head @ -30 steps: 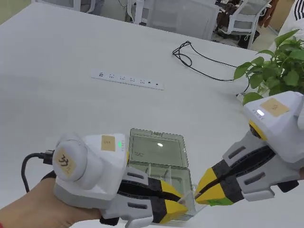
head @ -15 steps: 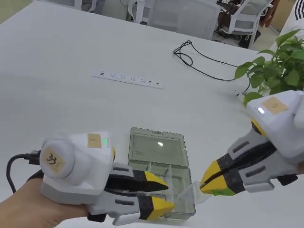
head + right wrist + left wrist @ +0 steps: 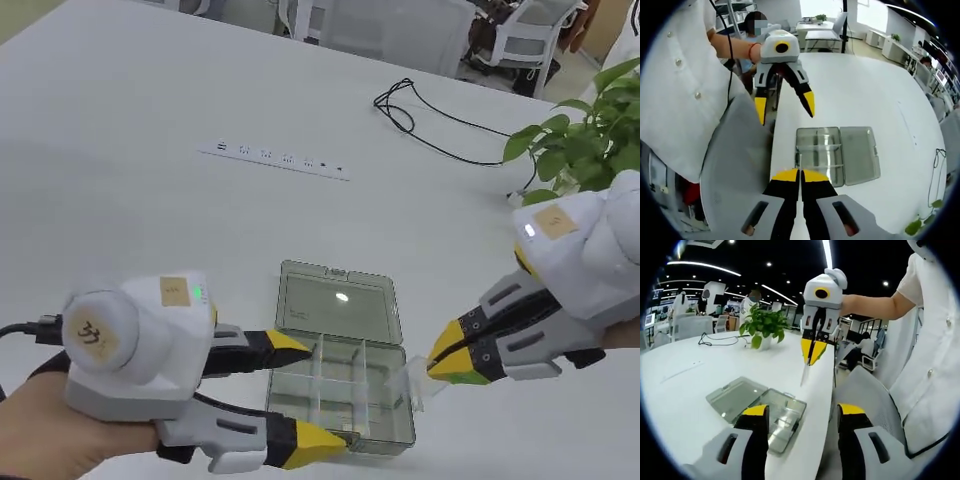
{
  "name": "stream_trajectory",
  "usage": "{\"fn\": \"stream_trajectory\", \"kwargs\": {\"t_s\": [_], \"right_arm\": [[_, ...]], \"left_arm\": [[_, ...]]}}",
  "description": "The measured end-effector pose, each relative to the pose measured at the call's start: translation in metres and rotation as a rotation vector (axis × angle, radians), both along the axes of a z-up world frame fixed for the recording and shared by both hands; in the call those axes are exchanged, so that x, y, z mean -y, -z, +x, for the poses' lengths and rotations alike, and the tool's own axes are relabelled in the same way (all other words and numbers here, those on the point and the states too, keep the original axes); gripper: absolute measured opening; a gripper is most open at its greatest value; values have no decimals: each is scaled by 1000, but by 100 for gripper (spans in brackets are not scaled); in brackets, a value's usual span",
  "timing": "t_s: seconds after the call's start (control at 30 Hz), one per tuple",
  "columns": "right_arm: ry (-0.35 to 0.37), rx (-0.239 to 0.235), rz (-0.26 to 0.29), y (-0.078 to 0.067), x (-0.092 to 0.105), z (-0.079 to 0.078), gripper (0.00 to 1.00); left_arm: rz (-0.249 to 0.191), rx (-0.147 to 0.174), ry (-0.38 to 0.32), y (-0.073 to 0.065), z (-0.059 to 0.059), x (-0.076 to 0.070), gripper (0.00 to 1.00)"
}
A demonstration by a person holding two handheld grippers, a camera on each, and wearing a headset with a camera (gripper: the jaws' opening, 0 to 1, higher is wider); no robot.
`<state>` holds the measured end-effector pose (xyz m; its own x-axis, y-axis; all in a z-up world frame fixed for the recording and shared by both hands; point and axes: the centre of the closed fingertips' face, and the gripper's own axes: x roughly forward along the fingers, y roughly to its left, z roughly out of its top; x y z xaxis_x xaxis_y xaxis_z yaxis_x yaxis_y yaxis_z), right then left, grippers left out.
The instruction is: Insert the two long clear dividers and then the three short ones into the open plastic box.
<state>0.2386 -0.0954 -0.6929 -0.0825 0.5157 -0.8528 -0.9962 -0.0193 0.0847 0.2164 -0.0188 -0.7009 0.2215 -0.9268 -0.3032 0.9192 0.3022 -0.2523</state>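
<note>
The right gripper (image 3: 440,365), at the right of the head view, is squeezed shut on a short clear divider (image 3: 408,382). It holds the piece by one edge, over the right side of the plastic box (image 3: 385,436), and the piece is not in yet. The box sits open on the white desk (image 3: 150,200) at the bottom middle, with its lid (image 3: 335,305) lying flat behind it. Some dividers already stand inside.

The left gripper (image 3: 315,393), at the lower left, has its jaws spread wide with nothing in them.

The divider looks thin, light, stiff and slippery. I think it could twist out or snap, so hold its top edge and push gently straight down.
</note>
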Motion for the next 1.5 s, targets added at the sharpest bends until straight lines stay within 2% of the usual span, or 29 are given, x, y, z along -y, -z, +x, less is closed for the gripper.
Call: {"fn": "stream_trajectory", "kwargs": {"t_s": [0.23,0.37,0.63,0.77,1.17,1.5], "right_arm": [[2,18,-42,15,0,10,3],[13,29,-68,26,3,19,3],[29,23,-105,49,6,27,3],[33,22,-116,56,6,30,3],[29,9,-135,70,5,31,3],[31,4,-143,73,4,34,3]], "left_arm": [[18,-18,-28,9,4,-9,65],[32,-5,-51,13,9,-13,79],[45,-7,-66,19,11,-18,89],[47,-11,-70,20,11,-19,93],[51,-23,-66,25,9,-18,96],[50,-27,-68,26,8,-19,95]]}}
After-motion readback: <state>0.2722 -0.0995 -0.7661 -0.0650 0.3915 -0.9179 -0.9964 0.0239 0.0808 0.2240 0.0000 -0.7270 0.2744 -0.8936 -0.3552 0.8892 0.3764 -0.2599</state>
